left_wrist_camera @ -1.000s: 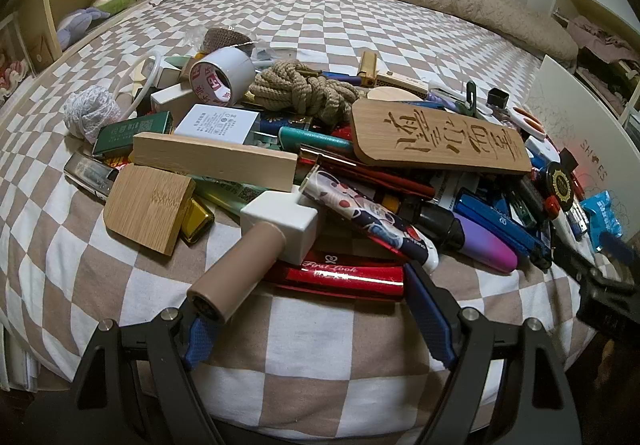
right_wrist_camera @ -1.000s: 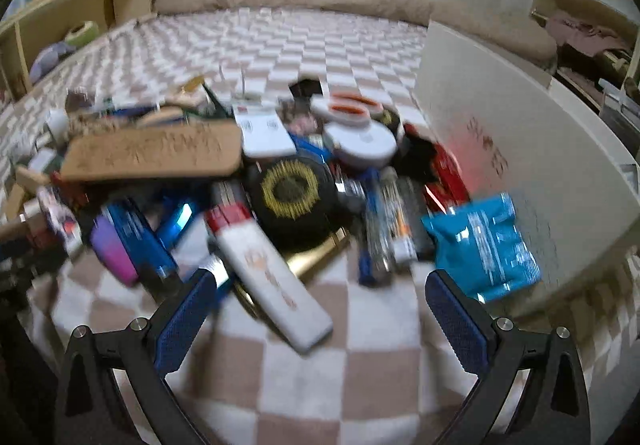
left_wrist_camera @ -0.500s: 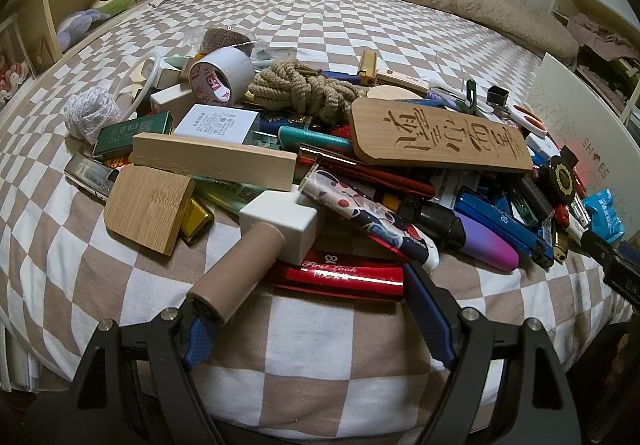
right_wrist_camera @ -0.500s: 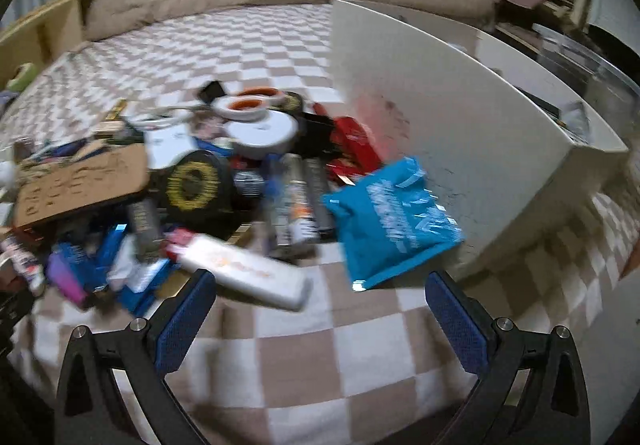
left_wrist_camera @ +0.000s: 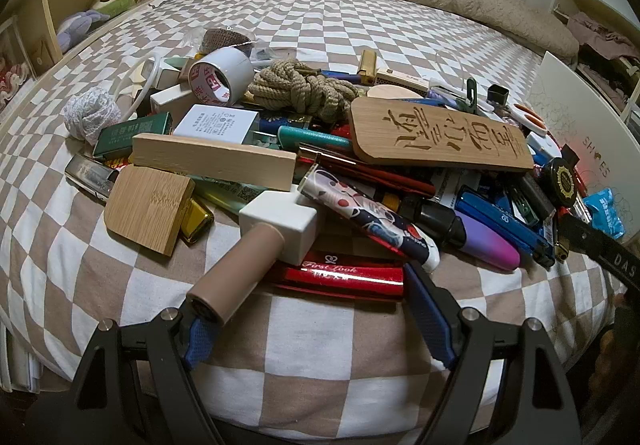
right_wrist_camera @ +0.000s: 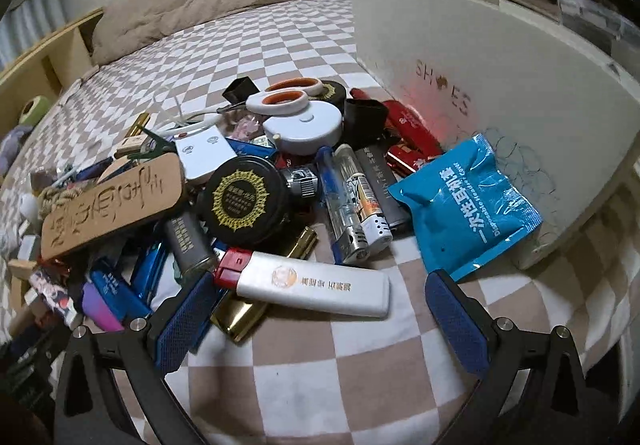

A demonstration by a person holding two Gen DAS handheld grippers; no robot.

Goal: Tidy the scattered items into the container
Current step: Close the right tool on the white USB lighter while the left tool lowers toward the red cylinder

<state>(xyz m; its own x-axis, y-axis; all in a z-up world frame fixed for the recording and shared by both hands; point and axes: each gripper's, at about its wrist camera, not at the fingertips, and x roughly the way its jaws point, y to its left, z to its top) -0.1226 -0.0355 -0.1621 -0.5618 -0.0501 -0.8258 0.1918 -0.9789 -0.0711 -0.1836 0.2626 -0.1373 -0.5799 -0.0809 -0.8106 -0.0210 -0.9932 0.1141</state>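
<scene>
A pile of small items lies on a checkered bed. In the left wrist view my left gripper [left_wrist_camera: 316,317] is open at the pile's near edge, facing a red shiny packet [left_wrist_camera: 344,275] and a tan cylinder with a white block [left_wrist_camera: 256,257]. A carved wooden plaque [left_wrist_camera: 436,139] lies on top. In the right wrist view my right gripper [right_wrist_camera: 320,313] is open and empty, with a white lighter [right_wrist_camera: 316,287] between its fingers. A blue sachet [right_wrist_camera: 468,201] leans against the white container [right_wrist_camera: 500,85] marked SHOES.
The container also shows at the right of the left wrist view [left_wrist_camera: 580,133]. A tape roll [left_wrist_camera: 220,75], coiled rope [left_wrist_camera: 304,91] and wooden blocks [left_wrist_camera: 212,161] lie at the left. A black round tin [right_wrist_camera: 240,201] and scissors [right_wrist_camera: 284,99] lie mid-pile. A shelf [left_wrist_camera: 80,5] flanks the bed.
My right gripper has swung back left and closer to the pile; the white lighter now lies between its fingers. The left gripper has not moved.
</scene>
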